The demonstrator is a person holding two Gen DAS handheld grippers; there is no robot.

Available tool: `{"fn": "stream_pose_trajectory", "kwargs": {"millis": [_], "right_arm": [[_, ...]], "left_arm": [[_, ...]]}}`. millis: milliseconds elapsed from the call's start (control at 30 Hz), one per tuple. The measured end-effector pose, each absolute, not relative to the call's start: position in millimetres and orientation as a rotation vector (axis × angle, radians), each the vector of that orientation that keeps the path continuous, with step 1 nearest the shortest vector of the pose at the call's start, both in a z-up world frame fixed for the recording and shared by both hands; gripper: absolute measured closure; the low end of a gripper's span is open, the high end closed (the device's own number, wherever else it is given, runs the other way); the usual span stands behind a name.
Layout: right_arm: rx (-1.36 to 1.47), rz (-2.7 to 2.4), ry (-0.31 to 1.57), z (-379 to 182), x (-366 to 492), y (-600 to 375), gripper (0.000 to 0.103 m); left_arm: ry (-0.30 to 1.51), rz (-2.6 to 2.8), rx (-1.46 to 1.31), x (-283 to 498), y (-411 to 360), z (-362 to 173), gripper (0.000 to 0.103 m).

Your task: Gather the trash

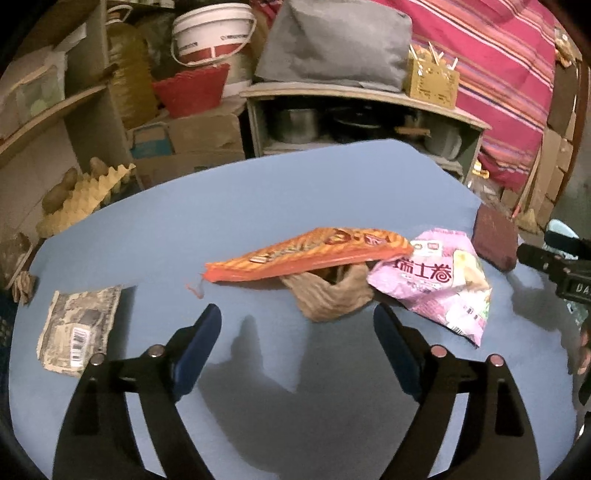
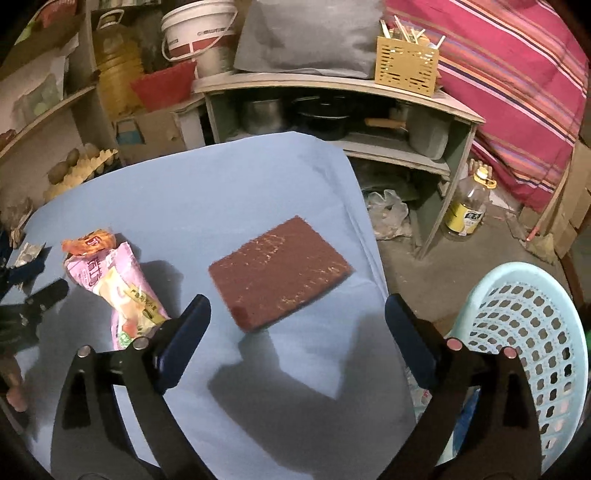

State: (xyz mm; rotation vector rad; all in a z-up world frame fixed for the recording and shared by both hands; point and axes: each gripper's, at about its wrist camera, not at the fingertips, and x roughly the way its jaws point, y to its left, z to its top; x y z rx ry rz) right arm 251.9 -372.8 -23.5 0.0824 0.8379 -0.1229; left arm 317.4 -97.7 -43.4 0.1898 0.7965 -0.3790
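On the blue tabletop (image 1: pixel 258 192) lie an orange snack wrapper (image 1: pixel 306 253), a crumpled brown paper piece (image 1: pixel 328 295) under it, a pink snack bag (image 1: pixel 439 280) and a grey flattened packet with a barcode (image 1: pixel 79 328) at the left. My left gripper (image 1: pixel 297 317) is open, just short of the brown paper, nothing between its fingers. In the right wrist view a dark red scouring pad (image 2: pixel 280 269) lies ahead of my open right gripper (image 2: pixel 297 308), which holds nothing. The pink bag (image 2: pixel 118 288) lies to its left. A pale blue perforated basket (image 2: pixel 532 332) stands off the table's right edge.
Behind the table stand shelves with pots (image 2: pixel 295 114), a white bucket (image 1: pixel 214 33), a yellow holder (image 2: pixel 406 66), egg trays with potatoes (image 1: pixel 85 192) and cardboard boxes. An oil bottle (image 2: pixel 469 206) stands on the floor. The right gripper's body (image 1: pixel 554 266) shows at the left view's right edge.
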Motion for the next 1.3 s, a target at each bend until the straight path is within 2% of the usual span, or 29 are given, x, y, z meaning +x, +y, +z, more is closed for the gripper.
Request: {"fn": "stream_pose_trajectory", "kwargs": {"millis": [167, 367, 767, 867, 1167, 1300], "right_arm": [[0.075, -0.144, 0.808, -19.6, 250.2, -372.1, 0.005], [0.051, -0.167, 0.769, -17.1, 251.9, -368.7, 0.004], [-0.006, -0.074, 0.846, -31.9, 272.6, -354.1, 0.004], [0.001, -0.068, 0.881, -40.0, 279.5, -356.4, 0.004], [-0.157, -0.063, 0.96, -51.1, 307.0, -348.2, 0.004], [-0.078, -0.034, 0.976, -53.6, 314.3, -357.9, 0.004]], "left_arm": [[0.806, -0.373, 0.21, 325.9, -109.1, -50.0, 0.02], [0.797, -0.356, 0.176, 336.6, -105.6, -51.7, 0.02], [0.775, -0.396, 0.15, 340.8, -96.6, -46.2, 0.021], [0.782, -0.412, 0.135, 342.1, -94.0, -45.0, 0.025], [0.772, -0.403, 0.125, 338.8, -87.8, -41.0, 0.026], [0.778, -0.41, 0.123, 336.9, -86.4, -40.9, 0.033]]}}
